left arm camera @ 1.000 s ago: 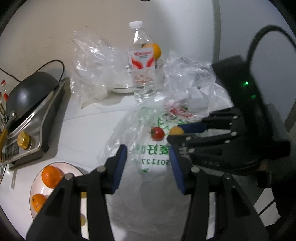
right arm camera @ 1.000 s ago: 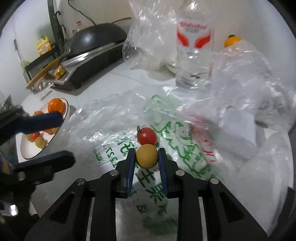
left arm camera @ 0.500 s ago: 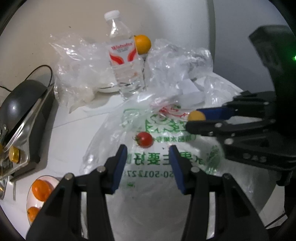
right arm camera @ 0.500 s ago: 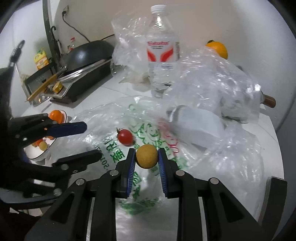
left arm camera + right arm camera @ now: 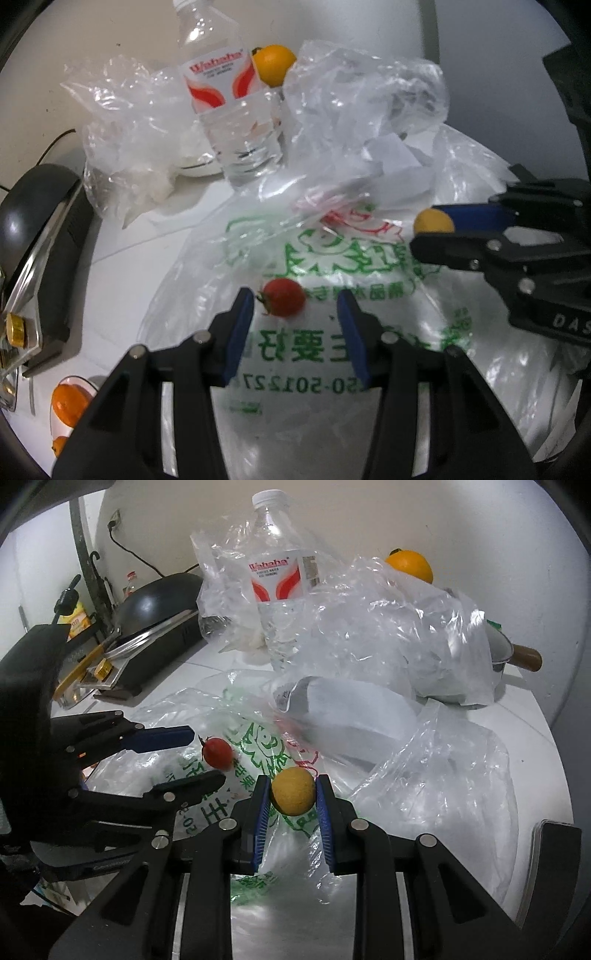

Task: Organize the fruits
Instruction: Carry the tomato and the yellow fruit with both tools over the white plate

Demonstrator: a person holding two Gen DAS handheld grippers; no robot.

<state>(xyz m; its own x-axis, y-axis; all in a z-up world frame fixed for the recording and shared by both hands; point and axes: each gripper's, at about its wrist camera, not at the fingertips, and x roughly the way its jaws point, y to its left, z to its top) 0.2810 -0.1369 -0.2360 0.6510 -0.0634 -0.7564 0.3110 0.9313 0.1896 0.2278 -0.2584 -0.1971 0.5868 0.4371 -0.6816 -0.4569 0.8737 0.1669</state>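
My right gripper (image 5: pixel 292 792) is shut on a small yellow tomato (image 5: pixel 293 791) and holds it above the printed plastic bag (image 5: pixel 255 746); it also shows in the left wrist view (image 5: pixel 433 221). A red cherry tomato (image 5: pixel 284 297) lies on the bag (image 5: pixel 295 343). My left gripper (image 5: pixel 295 299) is open, and the red tomato sits between its fingertips, nearer the left one. In the right wrist view the red tomato (image 5: pixel 218 752) lies between the left gripper's two fingers (image 5: pixel 162 736). A white plate (image 5: pixel 68 402) with oranges is at the lower left.
A water bottle (image 5: pixel 229 99) stands at the back among crumpled clear bags (image 5: pixel 365 99), with an orange (image 5: pixel 274 64) behind it. A black pan on a cooker (image 5: pixel 33 221) is at the left. A pot with a wooden handle (image 5: pixel 524 657) sits at the right.
My left gripper has moved forward over the bag until its open fingers flank the red tomato. My right gripper has lifted and drawn back to the right with the yellow tomato.
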